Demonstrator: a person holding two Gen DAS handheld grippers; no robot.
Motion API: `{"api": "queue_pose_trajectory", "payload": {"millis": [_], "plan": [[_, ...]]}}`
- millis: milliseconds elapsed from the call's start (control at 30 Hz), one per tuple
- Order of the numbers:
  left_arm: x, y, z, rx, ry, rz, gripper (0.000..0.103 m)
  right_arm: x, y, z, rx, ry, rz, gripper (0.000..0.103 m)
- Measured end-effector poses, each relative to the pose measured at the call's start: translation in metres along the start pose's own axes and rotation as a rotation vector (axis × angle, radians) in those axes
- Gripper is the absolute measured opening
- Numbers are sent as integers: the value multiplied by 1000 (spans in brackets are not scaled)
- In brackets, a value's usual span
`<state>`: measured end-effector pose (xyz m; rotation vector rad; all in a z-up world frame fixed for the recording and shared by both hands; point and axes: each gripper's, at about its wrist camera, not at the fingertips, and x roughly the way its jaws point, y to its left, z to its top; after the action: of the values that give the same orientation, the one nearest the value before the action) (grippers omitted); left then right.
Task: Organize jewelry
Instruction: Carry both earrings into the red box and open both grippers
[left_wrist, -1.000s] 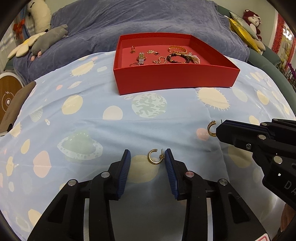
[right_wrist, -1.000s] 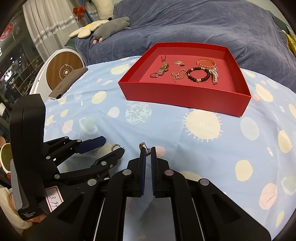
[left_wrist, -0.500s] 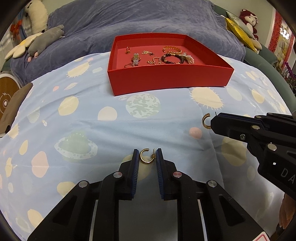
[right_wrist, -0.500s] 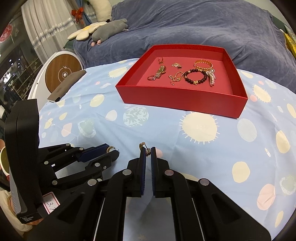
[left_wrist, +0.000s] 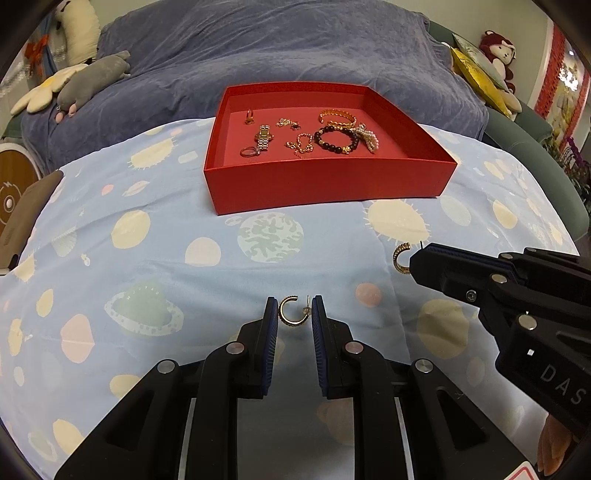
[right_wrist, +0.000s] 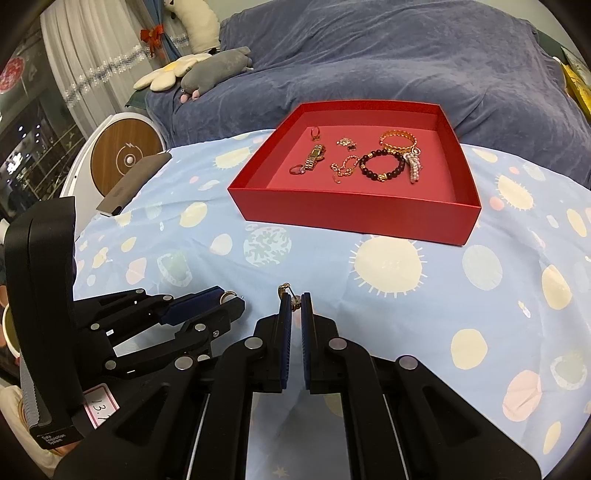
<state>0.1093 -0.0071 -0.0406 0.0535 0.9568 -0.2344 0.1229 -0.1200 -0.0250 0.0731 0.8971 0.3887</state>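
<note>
A red tray (left_wrist: 325, 184) holds a watch, bracelets, chains and rings on the patterned blue cloth; it also shows in the right wrist view (right_wrist: 354, 218). My left gripper (left_wrist: 294, 314) is shut on a gold hoop earring (left_wrist: 291, 314), held above the cloth. My right gripper (right_wrist: 294, 301) is shut on a second gold hoop earring (right_wrist: 286, 290), which also shows at its tip in the left wrist view (left_wrist: 400, 258). Both grippers are in front of the tray, the right one to the right of the left.
A blue blanket covers the sofa (left_wrist: 280, 48) behind the tray, with plush toys (left_wrist: 74, 85) at its left end. A round white and wood device (right_wrist: 125, 158) and a brown flat object (right_wrist: 133, 184) sit at the left edge of the cloth.
My left gripper closed on the hoop earring and lifted it off the cloth. Both grippers have risen, each with an earring; the right gripper stayed shut throughout.
</note>
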Motion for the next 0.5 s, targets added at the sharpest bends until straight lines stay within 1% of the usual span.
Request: {"api": "queue_pose_trajectory", "payload": {"millis": [233, 300, 400, 500], "plan": [[-8, 6, 16, -35, -29, -12, 16, -9, -7, 9, 13, -29, -5, 4], [-12, 11, 27, -58, -41, -28, 15, -14, -13, 17, 30, -52, -8, 4], [-20, 18, 47, -69, -81, -24, 16, -21, -23, 37, 39, -95, -26, 4], [-21, 25, 71, -82, -98, -49, 16, -22, -34, 58, 30, -128, -49, 4]]}}
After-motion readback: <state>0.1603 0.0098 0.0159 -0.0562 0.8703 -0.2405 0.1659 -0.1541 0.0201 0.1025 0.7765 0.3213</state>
